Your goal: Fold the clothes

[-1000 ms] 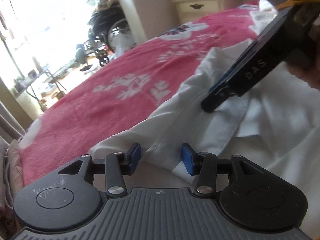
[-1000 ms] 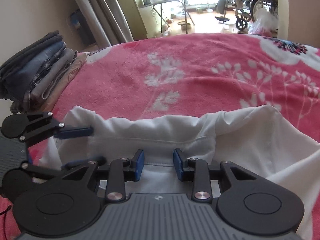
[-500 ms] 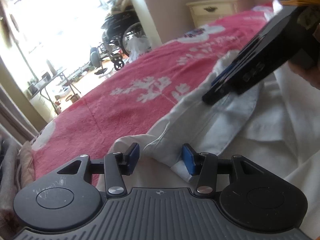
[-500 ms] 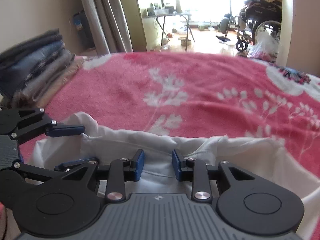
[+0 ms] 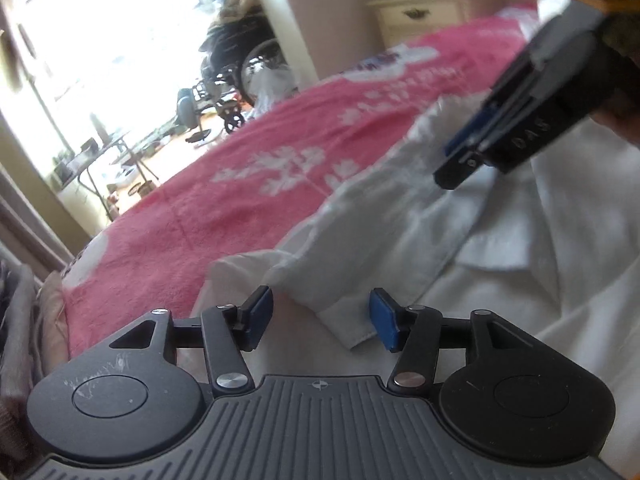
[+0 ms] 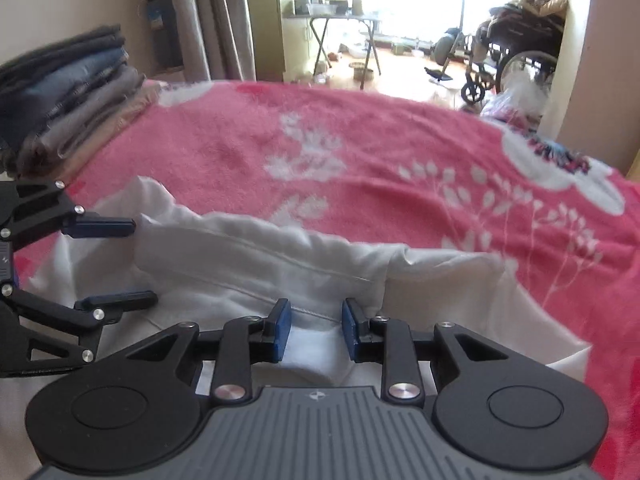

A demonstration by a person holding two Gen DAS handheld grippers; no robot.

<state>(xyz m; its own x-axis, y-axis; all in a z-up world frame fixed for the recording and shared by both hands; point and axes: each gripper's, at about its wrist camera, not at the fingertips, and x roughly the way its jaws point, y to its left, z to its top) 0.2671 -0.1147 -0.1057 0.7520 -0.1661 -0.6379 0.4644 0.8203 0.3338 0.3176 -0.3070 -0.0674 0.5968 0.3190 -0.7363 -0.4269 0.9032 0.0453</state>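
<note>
The white shirt you are working on lies crumpled on the near part of the bed, on a pink blanket with white flower prints. One edge of it is turned up into a ridge running across in front of both tools.

Your right claw sits low over the shirt with its blue pads a modest gap apart; a seam and a fold of white cloth lie in that gap, but the pads are not pressed onto it. In the left wrist view this claw shows from the side, above the shirt's collar area, blurred.

Your left claw is spread wider. A folded hem of the shirt lies between its pads, touching or almost touching the right-hand one, with clear space at the other. From the right wrist view its two fingers stand well apart over the shirt's left end.

A stack of folded clothes rests at the bed's far left corner. Beyond the bed are curtains, a folding table, a wheelchair and a cream nightstand.
</note>
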